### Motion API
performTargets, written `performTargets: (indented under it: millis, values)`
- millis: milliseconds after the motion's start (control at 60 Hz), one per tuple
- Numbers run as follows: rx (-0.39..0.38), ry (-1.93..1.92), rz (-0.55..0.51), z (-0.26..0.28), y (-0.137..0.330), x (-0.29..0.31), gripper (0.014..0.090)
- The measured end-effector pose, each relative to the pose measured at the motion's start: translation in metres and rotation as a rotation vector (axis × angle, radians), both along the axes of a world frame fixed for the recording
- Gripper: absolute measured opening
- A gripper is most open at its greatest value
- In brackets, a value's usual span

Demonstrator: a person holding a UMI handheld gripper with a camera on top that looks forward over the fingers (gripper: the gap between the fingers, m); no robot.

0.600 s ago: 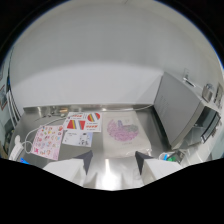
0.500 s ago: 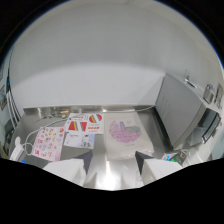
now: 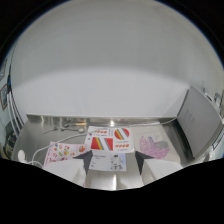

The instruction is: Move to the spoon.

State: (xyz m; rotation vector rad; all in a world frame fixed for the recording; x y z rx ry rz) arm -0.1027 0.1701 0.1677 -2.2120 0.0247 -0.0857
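Spoon indiscernible beyond parted claw [image 3: 112, 160]

1. A single wide-angle view rides on the gripper [image 3: 111, 167], looking forward along its two fingers, which stand apart at the bottom.
2. It faces across a metal table [image 3: 60, 131] toward the far edge and a pale wall [image 3: 110, 75].
3. It sits low and near the table's front, with printed sheets [image 3: 107, 140] just ahead.

Hand-held gripper [image 3: 112, 165] level, both fingers apart, nothing between them.
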Motion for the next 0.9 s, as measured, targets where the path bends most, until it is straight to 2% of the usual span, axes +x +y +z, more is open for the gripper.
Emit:
performTargets:
  millis: [483, 900]
  values:
    - [-0.043, 0.004, 0.069, -0.049, 0.088, -0.151, 0.0831]
    - [-0.076, -0.009, 0.060, -0.107, 0.173, -0.209, 0.0834]
